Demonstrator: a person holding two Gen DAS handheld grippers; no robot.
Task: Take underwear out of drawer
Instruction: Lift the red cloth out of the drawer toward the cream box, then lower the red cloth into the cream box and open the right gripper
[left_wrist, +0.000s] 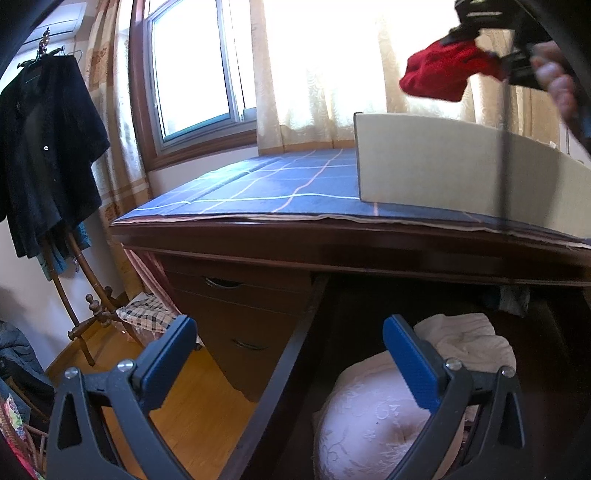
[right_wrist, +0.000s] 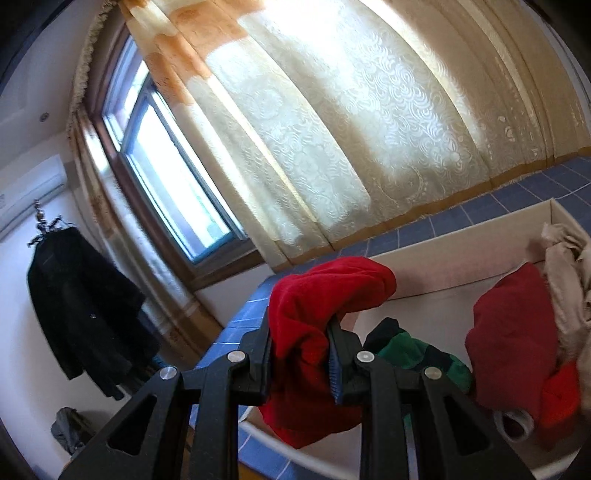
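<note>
Nearest, the right gripper (right_wrist: 299, 354) has its fingers clamped on red underwear (right_wrist: 317, 306), carried above the cardboard box (right_wrist: 461, 295) on the counter (left_wrist: 258, 184). Several garments already lie inside it. The left gripper (left_wrist: 291, 354), fingers apart, waits over the open drawer (left_wrist: 295, 350); pale underwear (left_wrist: 373, 417) remains at five o'clock.

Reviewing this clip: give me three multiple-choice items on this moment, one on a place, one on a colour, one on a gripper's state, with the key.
1. Where is the white box?
A. on the blue checked cloth
B. on the floor
C. in the drawer

2. What colour is the garment in the right gripper?
A. green
B. red
C. white

3. How does the left gripper stand?
A. shut on cloth
B. open, holding nothing
C. shut on the box

Key: 1 A, the box rests on the cloth. 2 B, red fabric is clamped between its fingers. 3 B, its blue pads stand apart over the open drawer.
</note>
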